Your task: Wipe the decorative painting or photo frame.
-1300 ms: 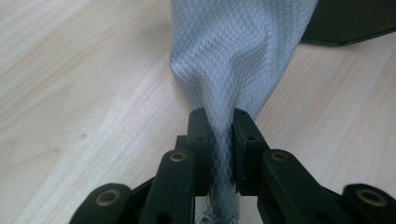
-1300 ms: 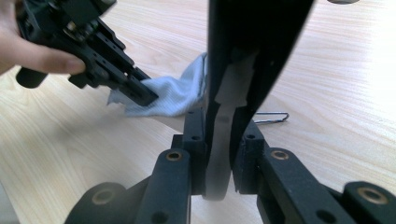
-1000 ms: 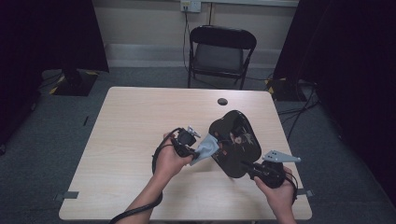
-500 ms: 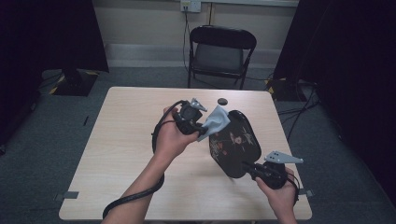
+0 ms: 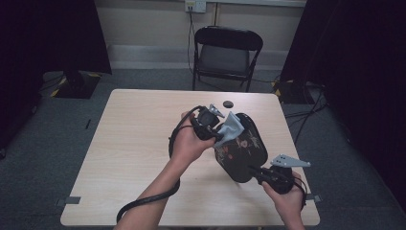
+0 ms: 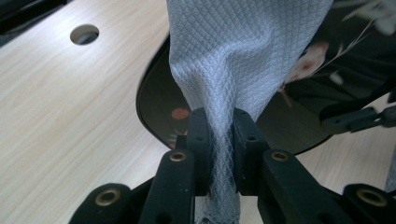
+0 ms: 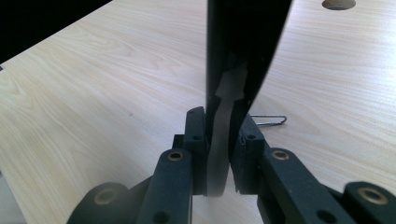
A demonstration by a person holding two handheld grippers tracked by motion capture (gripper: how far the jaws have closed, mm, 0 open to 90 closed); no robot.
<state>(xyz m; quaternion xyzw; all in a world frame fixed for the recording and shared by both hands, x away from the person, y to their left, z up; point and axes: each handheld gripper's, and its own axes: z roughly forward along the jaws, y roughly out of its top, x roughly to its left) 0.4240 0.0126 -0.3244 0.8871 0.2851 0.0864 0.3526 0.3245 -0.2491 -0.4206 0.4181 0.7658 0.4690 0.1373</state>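
Tray point(image 5: 242, 151) first, since it's the big item: a black oval lacquer-looking thing with a floral pattern on its face, tipped up on edge over the pale wood counter point(image 5: 134, 143). Its near rim sits right between the jaws of the right gripper point(image 5: 258, 173), which are clamped on it. In the right gripper view you're looking straight along the tray's thin edge point(image 7: 233, 70) as it rises out of the jaws, so it's basically a dark blade splitting the shot.

Next, the cloth point(image 5: 229, 128), grey with a fine diamond weave. It's pinched tight in the jaws of the left gripper point(image 5: 216, 125), and in the left gripper view it point(image 6: 233, 60) fans out above the jaws and lies against the tray's glossy face point(image 6: 163, 100) just past them. The right gripper's black tip point(image 6: 355, 116) pokes in off to the right side there.

Smaller stuff: a folding chair point(image 5: 226, 52) sits beyond the far edge of the counter. A round cable hole point(image 5: 228, 104) is in the counter just ahead of the left jaws. Tiniest of all, a wire paperclip point(image 7: 268, 120) lies flat on the wood just right of the right jaws.
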